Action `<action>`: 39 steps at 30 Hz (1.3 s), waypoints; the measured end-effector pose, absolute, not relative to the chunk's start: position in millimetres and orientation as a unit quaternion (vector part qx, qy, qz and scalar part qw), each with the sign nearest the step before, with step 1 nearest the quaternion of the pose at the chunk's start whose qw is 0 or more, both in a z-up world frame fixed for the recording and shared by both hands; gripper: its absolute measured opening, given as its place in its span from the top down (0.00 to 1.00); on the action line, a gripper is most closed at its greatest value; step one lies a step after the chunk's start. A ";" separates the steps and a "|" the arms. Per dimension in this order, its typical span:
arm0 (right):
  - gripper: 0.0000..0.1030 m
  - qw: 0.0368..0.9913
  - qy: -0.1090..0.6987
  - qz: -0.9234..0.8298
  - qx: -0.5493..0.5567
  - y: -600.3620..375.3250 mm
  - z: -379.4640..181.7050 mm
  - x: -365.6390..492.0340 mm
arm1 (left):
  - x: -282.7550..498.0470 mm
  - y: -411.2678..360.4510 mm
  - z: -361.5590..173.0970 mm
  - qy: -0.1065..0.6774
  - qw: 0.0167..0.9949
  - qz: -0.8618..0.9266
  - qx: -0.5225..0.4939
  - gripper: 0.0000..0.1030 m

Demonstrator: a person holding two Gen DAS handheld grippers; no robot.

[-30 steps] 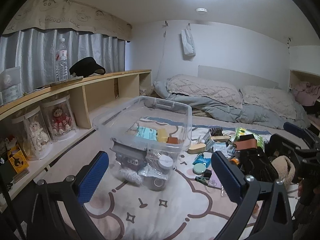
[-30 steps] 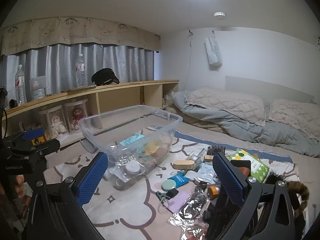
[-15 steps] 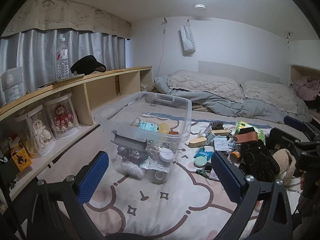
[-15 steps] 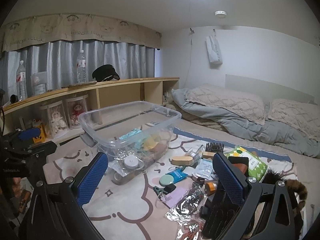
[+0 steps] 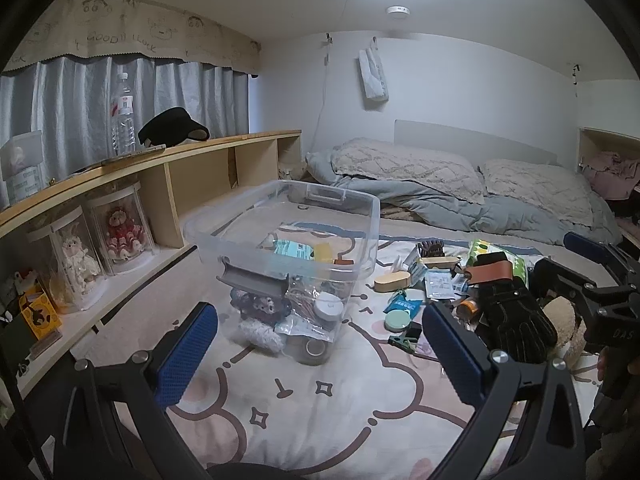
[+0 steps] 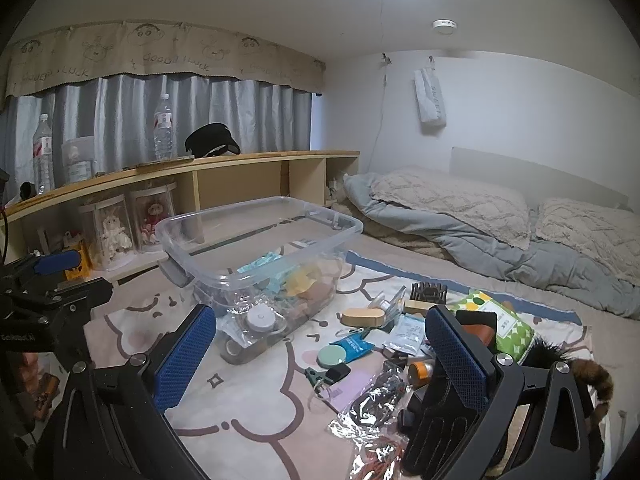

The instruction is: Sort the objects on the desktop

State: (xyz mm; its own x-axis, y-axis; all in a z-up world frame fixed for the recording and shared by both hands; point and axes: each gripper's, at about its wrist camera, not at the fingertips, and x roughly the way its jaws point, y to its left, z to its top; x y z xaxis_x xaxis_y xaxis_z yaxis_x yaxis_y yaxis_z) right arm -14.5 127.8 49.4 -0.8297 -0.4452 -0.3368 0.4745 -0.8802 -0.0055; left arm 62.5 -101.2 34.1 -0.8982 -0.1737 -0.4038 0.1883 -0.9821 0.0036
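Contents of the clear bin (image 5: 362,216) blur together, while both tongs (image 5: 320,354) (image 6: 320,354) gape wide, holding nothing.

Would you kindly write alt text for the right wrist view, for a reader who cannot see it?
The right tongs hang open and empty above a patterned blanket on a bed, where a clear plastic bin already holds small items. To its right lie a wooden block, a round green compact, a black glove and a green tissue pack.
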 end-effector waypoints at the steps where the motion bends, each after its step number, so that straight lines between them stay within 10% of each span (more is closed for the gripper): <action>1: 0.00 0.241 0.046 -0.955 0.165 127.4 49.1 -14.3 | 62.2 -101.2 33.4 0.018 0.093 -0.974 0.206 0.00; 39: 0.00 0.251 0.053 -0.952 0.170 125.1 48.7 -13.1 | 60.0 -103.5 31.3 0.026 0.098 -0.973 0.209 0.00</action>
